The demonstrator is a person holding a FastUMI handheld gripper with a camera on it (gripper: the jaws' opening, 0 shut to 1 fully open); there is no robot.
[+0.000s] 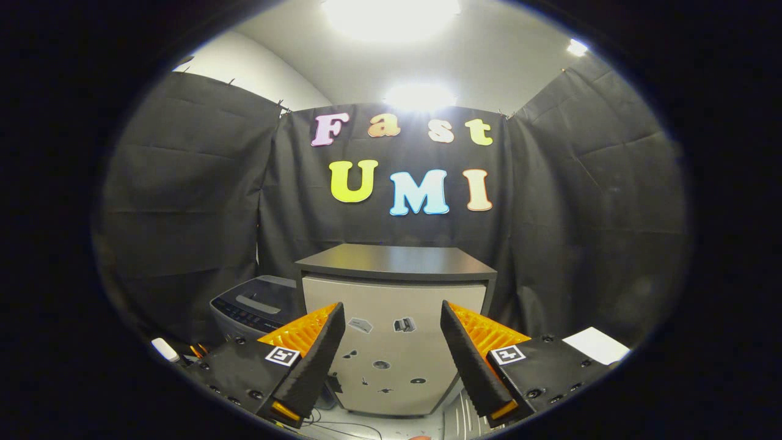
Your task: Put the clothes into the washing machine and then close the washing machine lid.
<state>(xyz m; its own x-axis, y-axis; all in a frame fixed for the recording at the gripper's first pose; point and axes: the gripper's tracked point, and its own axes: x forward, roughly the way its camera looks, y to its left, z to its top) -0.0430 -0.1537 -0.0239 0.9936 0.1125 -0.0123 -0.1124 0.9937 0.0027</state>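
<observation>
My gripper (392,315) is open, its two fingers spread wide with nothing between them. Beyond the left finger stands the washing machine (253,308), a small grey top-loader with a dark control panel; its lid lies flat, shut. Straight ahead, seen through the gap between the fingers, is a pale cabinet (397,324) with a dark flat top.
Black cloth walls close the booth on three sides. A white sheet (595,345) lies beyond the right finger. A small white object (164,349) and cables (342,423) sit low, by the left finger and under the cabinet's front.
</observation>
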